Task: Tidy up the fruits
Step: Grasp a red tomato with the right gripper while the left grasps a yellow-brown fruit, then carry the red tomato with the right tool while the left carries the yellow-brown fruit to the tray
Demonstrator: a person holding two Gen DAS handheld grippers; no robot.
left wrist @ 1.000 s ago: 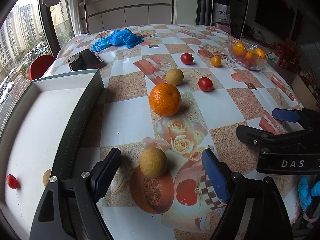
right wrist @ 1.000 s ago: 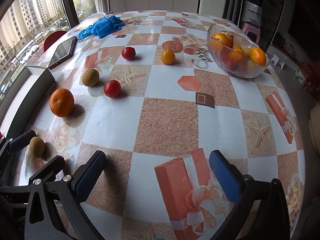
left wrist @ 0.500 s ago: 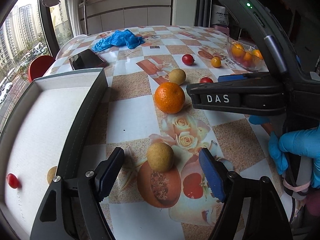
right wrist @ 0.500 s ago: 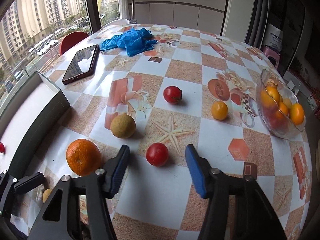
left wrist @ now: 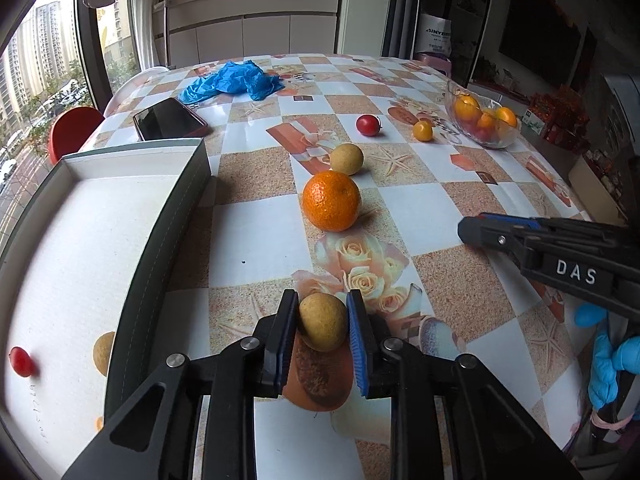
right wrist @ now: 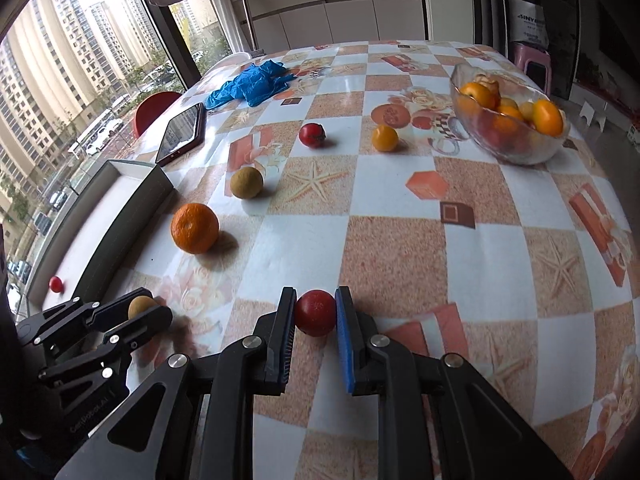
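The left gripper point(left wrist: 322, 322) fingers clamp a tan fruit point(left wrist: 322, 321) on the bench point(left wrist: 260, 240) beside the box point(left wrist: 168, 216); the right gripper point(right wrist: 316, 312) fingers pinch a red tomato point(right wrist: 315, 312). Both are round: a hasty lift could let either roll free

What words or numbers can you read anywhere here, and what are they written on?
"DAS": white letters on the black right gripper body, left wrist view.
"SINYE...": the rest is unreadable, on the white bag behind the table.
Faint raised lettering on the black left gripper body: too blurred to read.
Handwritten marks on the white box floor: not legible.
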